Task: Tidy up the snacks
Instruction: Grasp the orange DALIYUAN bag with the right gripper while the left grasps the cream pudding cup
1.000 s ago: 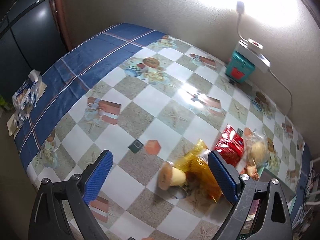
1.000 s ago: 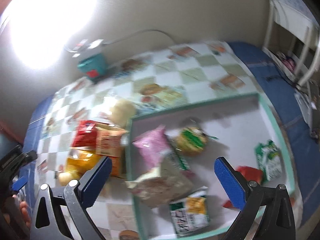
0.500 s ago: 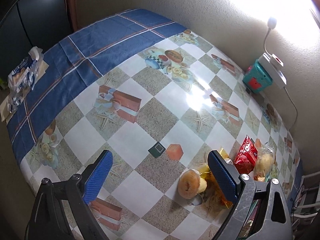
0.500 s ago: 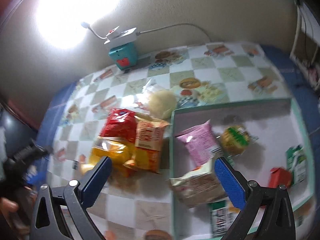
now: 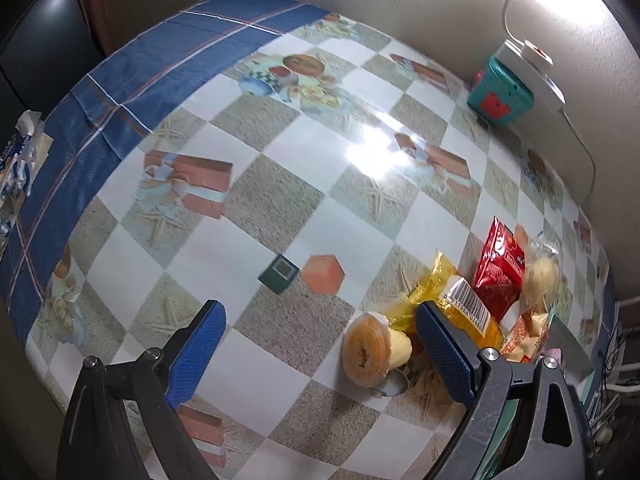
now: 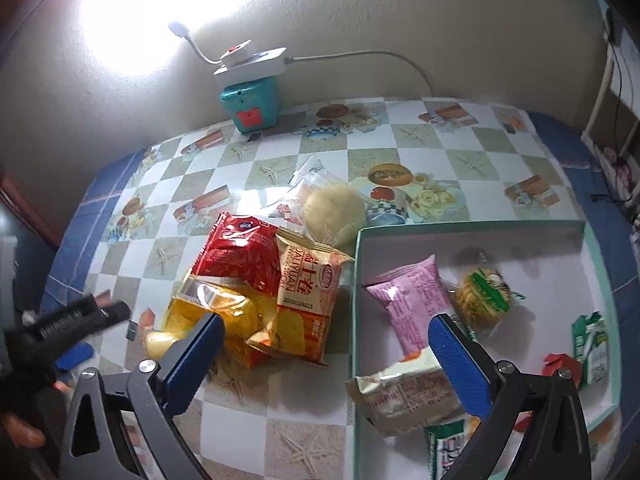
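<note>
Both grippers have swung since a second ago: the right gripper [image 6: 324, 354] now hangs over the seam between the loose pile and the box, and the left gripper [image 5: 320, 340] has dropped nearer the table [image 5: 280, 200]. Each has its jaws wide apart and holds nothing. Between the right fingers lie the orange chip bag [image 6: 308, 304] and, just past the box wall [image 6: 472, 227], a pink packet [image 6: 412, 300] and a beige packet [image 6: 404, 400]. Beside the left gripper's right finger lies a jelly cup [image 5: 370, 350] on its side, touching the yellow bag [image 5: 452, 304]. Beyond them, toward the table's far edge, lie a red bag [image 6: 240, 256] and a wrapped bun [image 6: 334, 212].
</note>
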`<state>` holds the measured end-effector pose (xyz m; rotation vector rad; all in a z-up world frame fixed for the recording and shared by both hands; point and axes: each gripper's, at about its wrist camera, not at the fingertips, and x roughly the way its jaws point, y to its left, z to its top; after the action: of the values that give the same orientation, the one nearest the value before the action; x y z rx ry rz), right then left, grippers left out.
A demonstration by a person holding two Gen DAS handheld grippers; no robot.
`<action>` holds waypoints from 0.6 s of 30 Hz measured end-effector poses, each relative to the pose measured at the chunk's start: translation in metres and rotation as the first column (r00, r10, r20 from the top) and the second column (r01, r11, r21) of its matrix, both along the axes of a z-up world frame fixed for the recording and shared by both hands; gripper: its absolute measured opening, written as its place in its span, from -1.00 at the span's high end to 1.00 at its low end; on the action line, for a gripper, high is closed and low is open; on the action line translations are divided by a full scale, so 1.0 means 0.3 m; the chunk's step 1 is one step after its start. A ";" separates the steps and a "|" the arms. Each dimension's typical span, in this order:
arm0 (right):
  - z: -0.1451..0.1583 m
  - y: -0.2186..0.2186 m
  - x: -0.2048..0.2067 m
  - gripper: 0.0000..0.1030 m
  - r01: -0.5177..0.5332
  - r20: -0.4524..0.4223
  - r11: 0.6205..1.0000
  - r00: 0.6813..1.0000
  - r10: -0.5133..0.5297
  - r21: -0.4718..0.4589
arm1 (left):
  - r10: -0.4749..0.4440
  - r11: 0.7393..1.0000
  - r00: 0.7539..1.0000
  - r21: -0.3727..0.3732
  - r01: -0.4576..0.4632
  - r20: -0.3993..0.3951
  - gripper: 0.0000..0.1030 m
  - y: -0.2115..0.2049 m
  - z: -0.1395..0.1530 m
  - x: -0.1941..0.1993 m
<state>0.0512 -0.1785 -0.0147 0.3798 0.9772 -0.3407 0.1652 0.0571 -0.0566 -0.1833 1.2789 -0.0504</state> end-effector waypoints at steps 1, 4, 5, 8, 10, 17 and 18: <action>-0.006 -0.005 0.003 -1.00 0.008 -0.001 1.000 1.000 -0.008 0.013 | -0.006 1.000 1.000 -0.011 0.006 -0.006 -0.86 -0.006 -0.009 -0.001; -0.022 -0.011 0.013 -0.91 0.007 -0.001 0.999 1.000 -0.007 0.035 | -0.024 0.999 0.999 -0.042 0.023 -0.034 -0.86 -0.023 -0.038 -0.002; -0.031 -0.015 0.020 -0.82 0.000 -0.005 0.999 1.000 0.000 0.049 | -0.028 0.998 0.999 -0.051 0.026 -0.039 -0.86 -0.027 -0.044 -0.002; -0.055 -0.021 0.038 -0.67 -0.003 -0.016 0.995 1.000 0.005 0.098 | -0.044 0.997 0.998 -0.067 0.040 -0.054 -0.82 -0.042 -0.054 -0.004; -0.072 -0.022 0.048 -0.61 -0.009 -0.015 0.990 1.000 0.011 0.144 | -0.059 0.996 0.996 -0.074 0.054 -0.061 -0.78 -0.053 -0.060 -0.006; -0.111 -0.022 0.075 -0.31 -0.005 -0.028 0.977 1.000 0.012 0.215 | -0.115 0.993 0.989 -0.048 0.110 -0.097 -0.71 -0.103 -0.093 -0.012; -0.116 -0.022 0.079 -0.31 -0.003 -0.033 0.976 0.999 0.010 0.219 | -0.124 0.992 0.987 -0.041 0.120 -0.102 -0.71 -0.111 -0.098 -0.017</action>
<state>0.0748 -0.1851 -0.0495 0.5724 1.0521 -0.2347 0.1600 0.0240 -0.0858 -0.1386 1.3933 -0.1698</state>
